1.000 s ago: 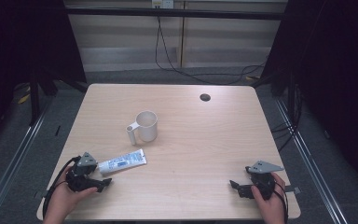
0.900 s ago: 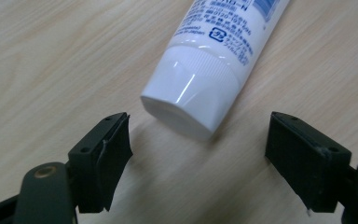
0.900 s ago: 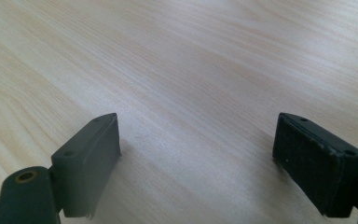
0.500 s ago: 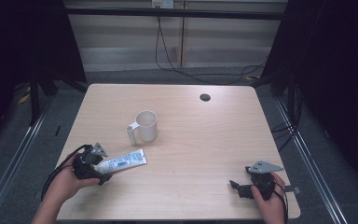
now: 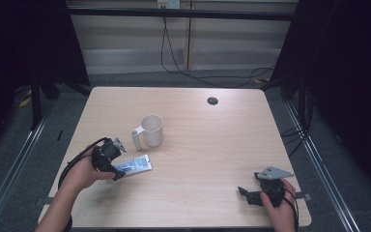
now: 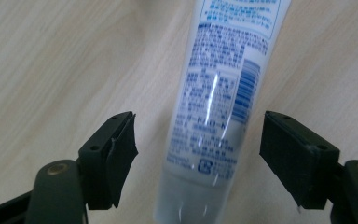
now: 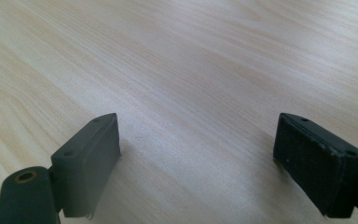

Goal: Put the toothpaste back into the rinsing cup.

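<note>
Tabletop (image 5: 198, 145): left tool (image 5: 118, 166) astride tube (image 5: 134, 166)

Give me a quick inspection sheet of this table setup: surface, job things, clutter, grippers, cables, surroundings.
Surface: pale wood table, round dark grommet near the far edge.
Job's things: tube lying flat; white mug upright beyond it, apart.
Clutter: nothing seen.
Grippers: left gripper straddles the tube's end, jaws just been closing, pads not touching; right gripper open over bare wood.
Cables: black cable trails from the left gripper; wires behind the table.
Surroundings: dark curtains, grey floor.
</note>
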